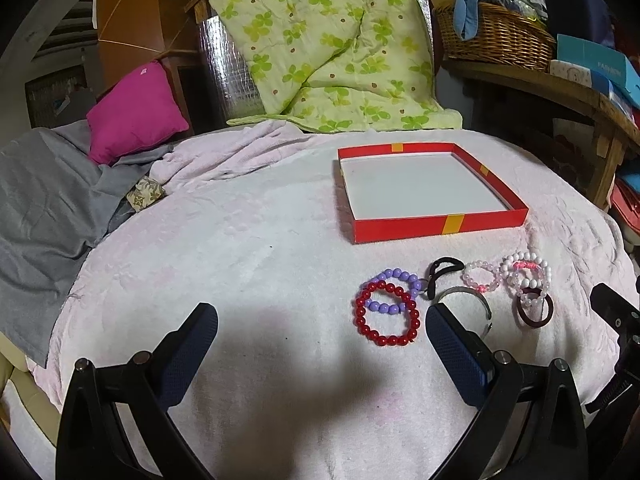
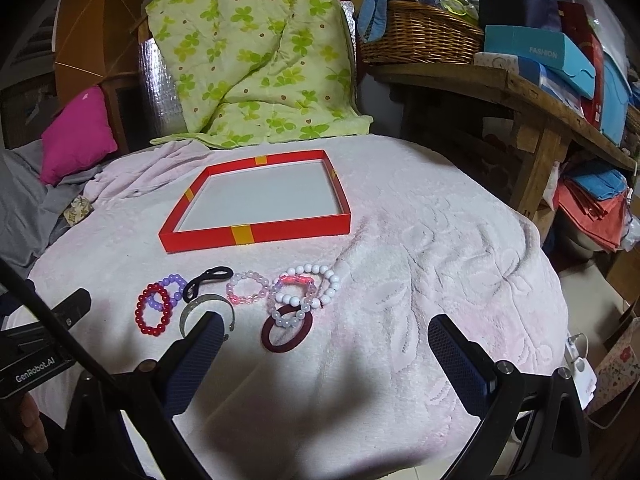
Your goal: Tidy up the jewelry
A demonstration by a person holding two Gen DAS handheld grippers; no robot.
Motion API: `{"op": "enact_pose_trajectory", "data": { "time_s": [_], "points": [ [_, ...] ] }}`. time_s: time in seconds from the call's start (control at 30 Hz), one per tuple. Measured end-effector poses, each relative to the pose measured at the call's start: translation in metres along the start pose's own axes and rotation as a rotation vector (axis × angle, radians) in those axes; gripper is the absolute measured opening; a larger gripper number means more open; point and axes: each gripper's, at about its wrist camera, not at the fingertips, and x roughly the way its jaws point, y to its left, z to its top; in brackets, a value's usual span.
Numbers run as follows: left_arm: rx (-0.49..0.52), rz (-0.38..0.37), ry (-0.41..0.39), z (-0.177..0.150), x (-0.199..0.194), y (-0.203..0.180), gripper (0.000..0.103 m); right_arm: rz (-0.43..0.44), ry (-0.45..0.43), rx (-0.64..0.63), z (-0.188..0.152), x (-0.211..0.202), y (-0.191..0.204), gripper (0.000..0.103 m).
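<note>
A shallow red box [image 1: 440, 230] [image 2: 280, 230] with a white floor lies empty on the pale pink blanket. In front of it lies a row of jewelry: a red bead bracelet [image 1: 386, 314] [image 2: 153, 312] over a purple bead bracelet [image 1: 394, 276] [image 2: 172, 282], a black hair tie [image 1: 442, 270] [image 2: 208, 278], a silver bangle [image 1: 466, 296] [image 2: 206, 304], a pink bead bracelet [image 1: 482, 276] [image 2: 248, 288], white bead bracelets [image 1: 528, 270] [image 2: 316, 284] and a dark red hair tie [image 1: 534, 312] [image 2: 286, 330]. My left gripper [image 1: 320, 328] is open, just left of the red bracelet. My right gripper [image 2: 324, 338] is open, near the dark red tie.
A green flowered quilt [image 1: 328, 48] [image 2: 256, 52] and a magenta pillow [image 1: 132, 114] [image 2: 76, 136] lie behind the blanket. A wooden bench [image 2: 540, 104] with a wicker basket [image 2: 420, 34] and boxes stands at the right. Grey cloth [image 1: 44, 200] lies at the left.
</note>
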Motion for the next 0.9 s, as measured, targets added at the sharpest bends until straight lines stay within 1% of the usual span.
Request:
{"op": "enact_pose_trajectory", "data": {
  "time_s": [0.23, 0.37, 0.47, 0.53, 0.63, 0.7, 0.73, 0.8, 0.83, 0.87, 0.9],
  "points": [
    [-0.003, -0.010, 0.001, 0.002, 0.000, 0.000, 0.103, -0.015, 0.010, 0.020, 0.005, 0.006, -0.008, 0.103],
    [0.000, -0.008, 0.003, 0.003, 0.001, 0.000, 0.103, -0.033, 0.017, 0.008, 0.015, 0.013, -0.013, 0.103],
    [0.003, -0.018, 0.021, 0.009, 0.004, 0.002, 0.103, -0.026, 0.042, 0.001, 0.026, 0.025, -0.017, 0.103],
    [0.019, -0.040, 0.047, 0.017, 0.010, 0.001, 0.103, 0.001, 0.062, 0.006, 0.035, 0.033, -0.022, 0.103],
    [0.085, -0.055, 0.121, 0.036, 0.032, -0.001, 0.103, 0.107, 0.132, 0.025, 0.053, 0.057, -0.035, 0.103],
    [0.092, -0.075, 0.152, 0.044, 0.048, 0.001, 0.103, 0.167, 0.176, 0.056, 0.060, 0.075, -0.047, 0.102],
    [0.089, -0.084, 0.163, 0.046, 0.054, 0.002, 0.103, 0.197, 0.201, 0.075, 0.061, 0.083, -0.053, 0.100],
    [0.072, -0.112, 0.185, 0.043, 0.069, 0.007, 0.103, 0.267, 0.248, 0.138, 0.062, 0.099, -0.067, 0.087],
    [0.063, -0.131, 0.195, 0.038, 0.075, 0.009, 0.103, 0.308, 0.269, 0.175, 0.061, 0.106, -0.073, 0.083],
    [0.055, -0.141, 0.207, 0.035, 0.079, 0.011, 0.103, 0.342, 0.285, 0.212, 0.059, 0.112, -0.077, 0.073],
    [0.031, -0.155, 0.240, 0.030, 0.086, 0.015, 0.103, 0.368, 0.302, 0.238, 0.058, 0.117, -0.080, 0.067]
  ]
}}
